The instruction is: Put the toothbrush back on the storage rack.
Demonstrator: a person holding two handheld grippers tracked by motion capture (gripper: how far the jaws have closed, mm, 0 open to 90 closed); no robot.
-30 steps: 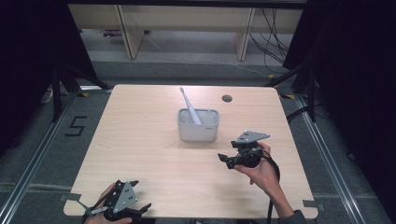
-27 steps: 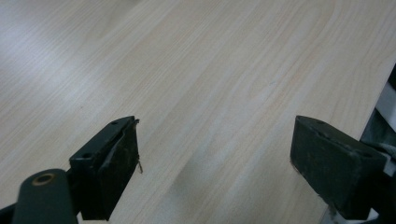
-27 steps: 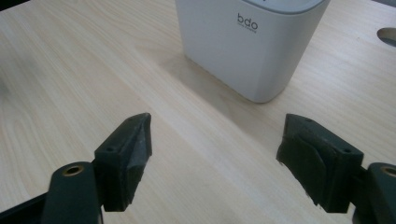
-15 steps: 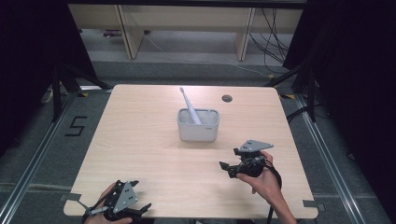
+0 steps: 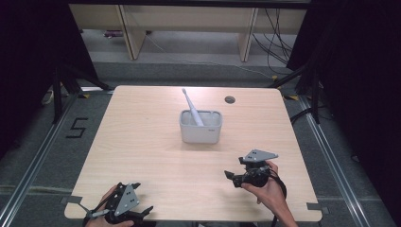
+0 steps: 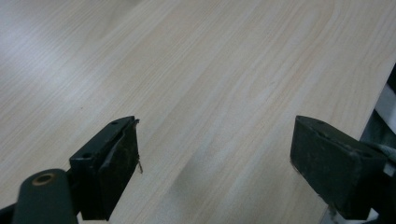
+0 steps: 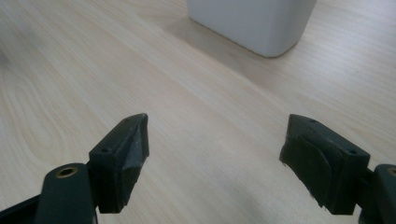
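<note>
Left gripper [image 5: 142, 211]: down at the near left corner of the table, jaws spread wide, nothing between them, only bare wood grain in the left gripper view.
Left hand [image 5: 106, 210]: wrapped round the gripper body at the near edge, grey plate on top tilted.
Table [image 5: 142, 142]: light wood, rounded corners, small dark round hole [image 5: 230, 100] at the far right.
Toothbrush [image 5: 191, 106]: white, standing tilted in the holder, head leaning up and toward the far left, above the rim.
Holder [image 5: 200, 127]: white, rounded box, centre of the table, slightly toward the far side; well apart from both grippers; lower wall seen at the top of the right gripper view [image 7: 252, 23].
Right gripper [image 5: 230, 177]: near right part of the table, pointing left, jaws wide apart and gripping nothing, hovering low over plain wood.
Right hand [image 5: 265, 187]: holding the gripper from the near right, forearm coming in from the near edge, cable looping beside it.
Gap, holder to right gripper: clear stretch of bare tabletop between, no contact.
</note>
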